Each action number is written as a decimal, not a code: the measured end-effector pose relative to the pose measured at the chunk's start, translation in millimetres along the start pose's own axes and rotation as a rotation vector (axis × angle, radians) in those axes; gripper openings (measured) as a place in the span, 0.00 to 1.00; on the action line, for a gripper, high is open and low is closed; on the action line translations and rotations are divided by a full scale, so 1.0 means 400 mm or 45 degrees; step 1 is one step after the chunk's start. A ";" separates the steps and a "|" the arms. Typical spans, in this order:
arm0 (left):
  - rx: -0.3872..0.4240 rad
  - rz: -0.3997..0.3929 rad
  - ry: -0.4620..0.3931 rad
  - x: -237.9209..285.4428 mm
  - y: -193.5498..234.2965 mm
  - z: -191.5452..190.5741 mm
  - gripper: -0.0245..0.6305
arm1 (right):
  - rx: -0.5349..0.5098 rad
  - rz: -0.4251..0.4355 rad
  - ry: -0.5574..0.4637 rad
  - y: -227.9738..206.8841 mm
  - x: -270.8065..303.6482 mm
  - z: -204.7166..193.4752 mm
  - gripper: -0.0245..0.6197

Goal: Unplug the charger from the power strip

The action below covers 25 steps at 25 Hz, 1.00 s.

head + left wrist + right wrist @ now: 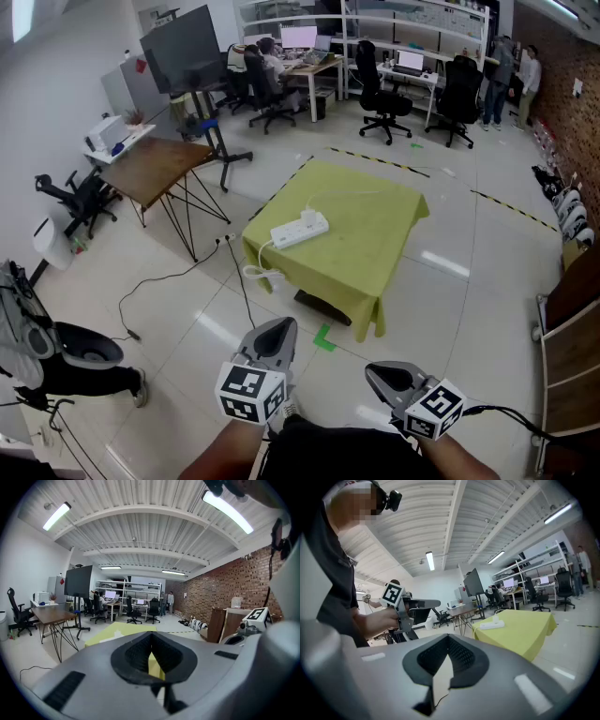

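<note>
Our left gripper (pixel 277 330), jaws together and empty, hangs well short of the table (pixel 380 234), where the white charger (pixel 310 217) stands plugged into the strip (pixel 292 233). We judge the charger light, stiff and smooth but tightly seated: pinch its 2 sides, pull straight up, and pin the light strip. Our right gripper (pixel 387 374) is also closed on nothing.

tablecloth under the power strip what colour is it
Yellow-green tablecloth, plain with no pattern; it shows best in the head view.

left tool (pixel 277 330), right tool (pixel 382 375) — grey, black-lined | cubes (pixel 251 392): black-white square markers | top (pixel 337 448): dark | cable (pixel 511 413): black
</note>
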<state>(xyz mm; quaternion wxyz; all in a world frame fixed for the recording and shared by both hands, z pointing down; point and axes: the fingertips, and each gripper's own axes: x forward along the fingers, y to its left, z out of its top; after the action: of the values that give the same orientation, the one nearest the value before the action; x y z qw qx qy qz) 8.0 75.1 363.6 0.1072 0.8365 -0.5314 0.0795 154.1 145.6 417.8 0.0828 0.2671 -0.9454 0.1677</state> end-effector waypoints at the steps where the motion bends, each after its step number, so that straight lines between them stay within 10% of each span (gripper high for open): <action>1: -0.002 0.000 0.002 0.001 0.002 0.000 0.05 | 0.002 -0.002 0.002 -0.001 0.002 0.001 0.04; 25: -0.043 -0.050 0.075 0.079 0.241 -0.027 0.05 | 0.067 -0.052 0.048 -0.045 0.267 0.041 0.04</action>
<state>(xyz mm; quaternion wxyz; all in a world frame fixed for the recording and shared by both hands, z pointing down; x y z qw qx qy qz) -66.2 10.7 391.1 0.1383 0.8421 -0.5129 0.0931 72.5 74.4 433.7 0.0970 0.2851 -0.9333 0.1958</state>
